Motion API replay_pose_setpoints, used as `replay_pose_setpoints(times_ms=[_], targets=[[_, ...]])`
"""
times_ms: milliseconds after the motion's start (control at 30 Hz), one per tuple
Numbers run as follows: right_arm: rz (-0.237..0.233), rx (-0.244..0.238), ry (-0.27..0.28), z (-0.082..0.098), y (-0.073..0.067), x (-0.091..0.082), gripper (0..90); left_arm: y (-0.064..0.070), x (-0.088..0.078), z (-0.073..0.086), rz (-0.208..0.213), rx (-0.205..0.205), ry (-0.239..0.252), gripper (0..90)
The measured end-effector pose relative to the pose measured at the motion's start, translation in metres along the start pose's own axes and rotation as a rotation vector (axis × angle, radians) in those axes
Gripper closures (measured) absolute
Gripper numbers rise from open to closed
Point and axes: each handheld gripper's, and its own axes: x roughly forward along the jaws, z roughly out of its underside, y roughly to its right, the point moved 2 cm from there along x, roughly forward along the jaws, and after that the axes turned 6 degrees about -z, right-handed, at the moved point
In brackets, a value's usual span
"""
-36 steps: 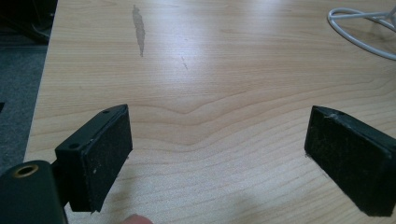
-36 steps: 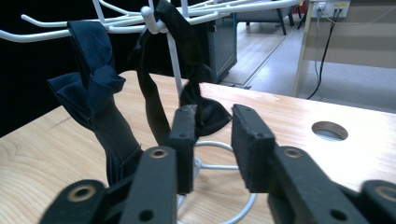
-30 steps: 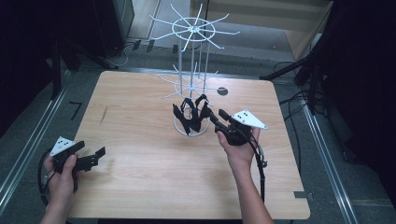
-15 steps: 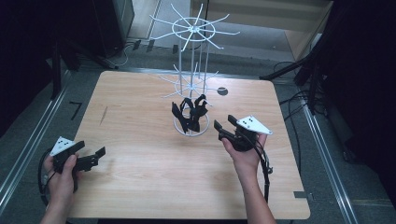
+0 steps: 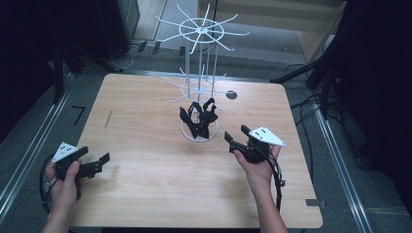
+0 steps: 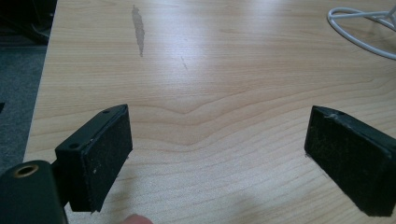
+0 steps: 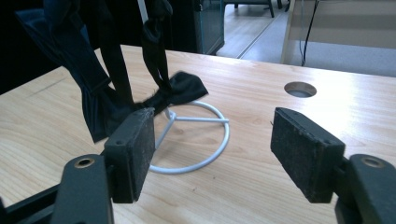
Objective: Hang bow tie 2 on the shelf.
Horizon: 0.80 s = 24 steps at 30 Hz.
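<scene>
Black fabric bow ties (image 5: 198, 118): hung low on white wire display stand (image 5: 200, 73), frame centre. Right gripper (image 5: 239, 137), lower right: jaws just opened, nothing between. Left gripper (image 5: 99, 161), lower left: jaws apart, empty. Advice: withdraw clear without snagging straps.

- The pale wooden worktop (image 5: 145, 194) shows light tan grain with wavy darker lines, and a thin grey streak (image 6: 138, 29) runs near one edge.
- The white wire display stand (image 5: 200, 82) is plain white throughout, ring base included.
- The black fabric bow ties (image 5: 198, 118) on it are solid black, unpatterned.
- The left gripper (image 5: 97, 164) and right gripper (image 5: 234, 136) are black, each topped by a grey three-cornered plate with dark dots.
- The floor (image 5: 29, 136) is dark grey.
</scene>
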Motion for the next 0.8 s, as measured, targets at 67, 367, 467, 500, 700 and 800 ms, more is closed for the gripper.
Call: replay_pose_setpoints(times_ms=[67, 367, 467, 500, 700, 800], targets=[[0.0, 0.003, -0.007, 0.003, 0.001, -0.002, 30.4, 0.0, 0.0, 0.0, 0.0, 0.0, 0.0, 8.2], [0.006, 0.009, -0.023, 0.011, 0.005, -0.009, 26.8, 0.0, 0.0, 0.0, -0.001, 0.001, -0.001, 8.2], [0.008, 0.011, -0.025, 0.014, 0.005, -0.01, 24.5, 0.0, 0.0, 0.0, 0.0, 0.001, -0.001, 8.3], [0.012, 0.01, -0.033, 0.017, 0.005, -0.011, 22.2, 0.0, 0.0, 0.0, 0.0, 0.0, 0.0, 8.2], [0.016, 0.02, -0.042, 0.026, 0.007, -0.014, 18.7, 0.0, 0.0, 0.0, 0.0, 0.0, 0.0, 8.2], [0.012, 0.017, -0.042, 0.027, 0.008, -0.015, 17.5, 0.0, 0.0, 0.0, 0.0, 0.0, 0.001, 8.2]])
